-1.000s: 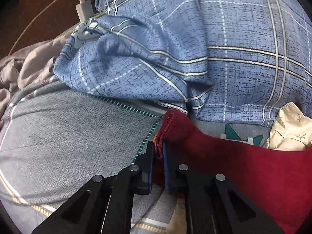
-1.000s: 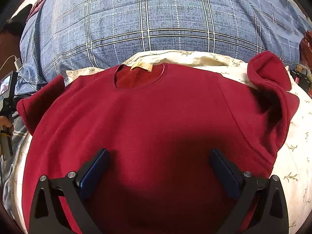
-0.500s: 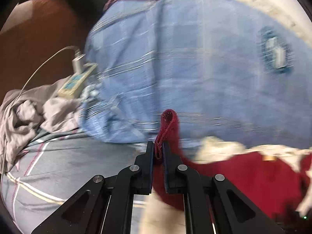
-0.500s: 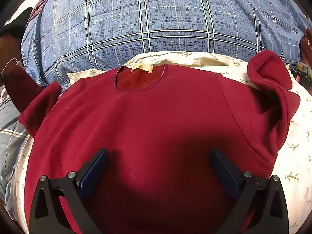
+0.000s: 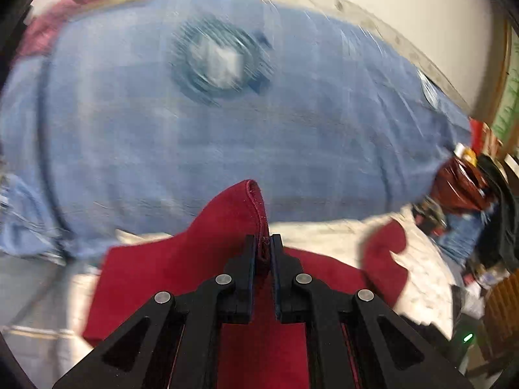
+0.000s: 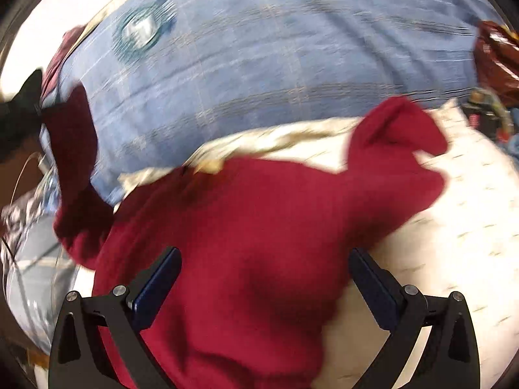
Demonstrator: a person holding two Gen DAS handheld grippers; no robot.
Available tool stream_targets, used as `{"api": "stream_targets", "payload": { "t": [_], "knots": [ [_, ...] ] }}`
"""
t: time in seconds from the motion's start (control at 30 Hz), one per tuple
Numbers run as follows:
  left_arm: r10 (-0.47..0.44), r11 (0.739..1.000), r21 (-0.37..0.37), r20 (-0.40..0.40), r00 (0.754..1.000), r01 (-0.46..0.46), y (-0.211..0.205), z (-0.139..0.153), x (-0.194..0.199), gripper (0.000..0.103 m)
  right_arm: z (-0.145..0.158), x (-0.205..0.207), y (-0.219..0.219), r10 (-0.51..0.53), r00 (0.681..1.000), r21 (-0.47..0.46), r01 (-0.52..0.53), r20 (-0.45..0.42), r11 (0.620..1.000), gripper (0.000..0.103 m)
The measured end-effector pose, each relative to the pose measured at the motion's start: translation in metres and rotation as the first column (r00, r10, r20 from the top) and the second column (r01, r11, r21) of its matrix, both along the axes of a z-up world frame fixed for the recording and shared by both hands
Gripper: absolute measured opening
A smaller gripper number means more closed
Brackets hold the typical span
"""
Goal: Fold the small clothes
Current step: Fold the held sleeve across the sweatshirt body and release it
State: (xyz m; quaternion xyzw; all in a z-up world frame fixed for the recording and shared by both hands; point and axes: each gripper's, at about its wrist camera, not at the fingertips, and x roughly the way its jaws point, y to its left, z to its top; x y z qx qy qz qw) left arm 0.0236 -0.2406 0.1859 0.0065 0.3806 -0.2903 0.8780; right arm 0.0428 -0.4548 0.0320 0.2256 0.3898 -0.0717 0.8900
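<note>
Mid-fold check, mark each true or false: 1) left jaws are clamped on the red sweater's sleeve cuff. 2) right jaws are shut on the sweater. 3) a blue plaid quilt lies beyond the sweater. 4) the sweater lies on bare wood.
1) True: the left gripper pinches the sleeve cuff of the red sweater.
2) False: the right gripper is wide open above it.
3) True: the blue plaid quilt.
4) False: on a cream floral sheet.
</note>
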Motion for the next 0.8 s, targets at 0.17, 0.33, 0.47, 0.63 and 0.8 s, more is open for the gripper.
{"api": "stream_targets", "payload": {
  "t": [0.17, 0.33, 0.47, 0.63, 0.8],
  "knots": [
    [-0.08, 0.997, -0.013, -0.145, 0.986, 0.08, -0.057, -0.076, 0.016, 0.007, 0.0, -0.014, -0.041, -0.097, 0.995, 0.022, 0.097, 0.014, 0.995, 0.103],
    [-0.137, 0.99, 0.007, -0.265, 0.955, 0.144, -0.079, -0.133, 0.039, 0.017, -0.009, -0.013, -0.044, -0.091, 0.996, 0.049, 0.091, 0.002, 0.995, 0.103],
    [-0.079, 0.996, 0.013, -0.221, 0.972, 0.084, -0.039, -0.121, 0.043, 0.05, -0.008, -0.011, -0.034, -0.062, 0.997, 0.02, 0.061, 0.039, 0.998, 0.103],
    [0.119, 0.992, 0.037, -0.061, 0.991, -0.117, 0.06, -0.095, 0.047, 0.066, -0.01, 0.009, -0.018, 0.005, 0.998, 0.014, -0.006, 0.055, 1.0, 0.102],
    [0.347, 0.937, 0.044, -0.014, 0.938, -0.346, 0.152, -0.114, 0.075, 0.066, -0.03, 0.06, -0.003, 0.066, 0.997, -0.069, -0.069, -0.046, 0.995, 0.098]
  ]
}}
